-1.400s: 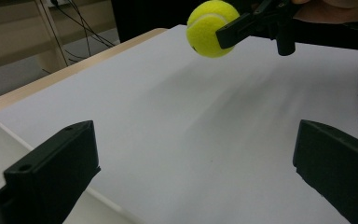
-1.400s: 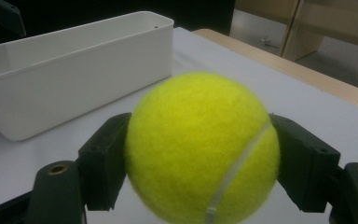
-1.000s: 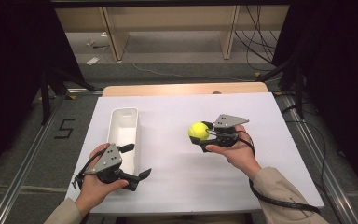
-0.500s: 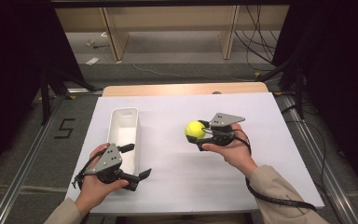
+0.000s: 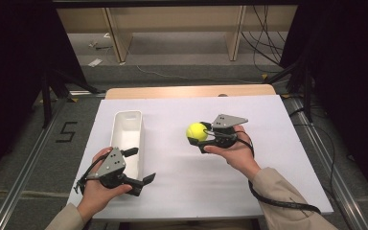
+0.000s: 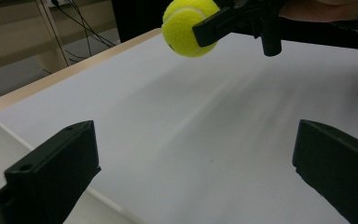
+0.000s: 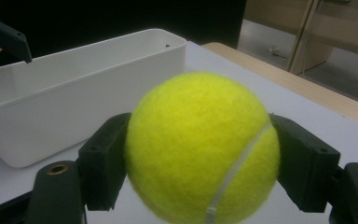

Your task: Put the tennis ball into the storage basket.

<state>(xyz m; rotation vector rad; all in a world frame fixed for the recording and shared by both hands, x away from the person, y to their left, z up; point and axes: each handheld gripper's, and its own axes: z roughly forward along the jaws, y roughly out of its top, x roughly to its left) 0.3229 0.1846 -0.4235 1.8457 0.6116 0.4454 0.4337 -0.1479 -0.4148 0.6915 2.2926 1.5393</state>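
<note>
Left tool [image 5: 141, 167] rests low at the near left of the white tabletop [image 5: 278, 143], jaws standing wide apart with nothing between them, just beside the near end of the white bin [image 5: 127, 132]. The bin lies lengthwise, open side up.

Right tool [image 5: 199, 136] is clamped on the yellow tennis ball [image 5: 197, 131], held above the tabletop to the right of the bin and apart from it. Jaws bear on opposite sides across the ball's widest part.

Judgement: the ball is light, springy, felt-covered, not slippery; grip across the middle is sound, off-centre pressure could squirt it out.
</note>
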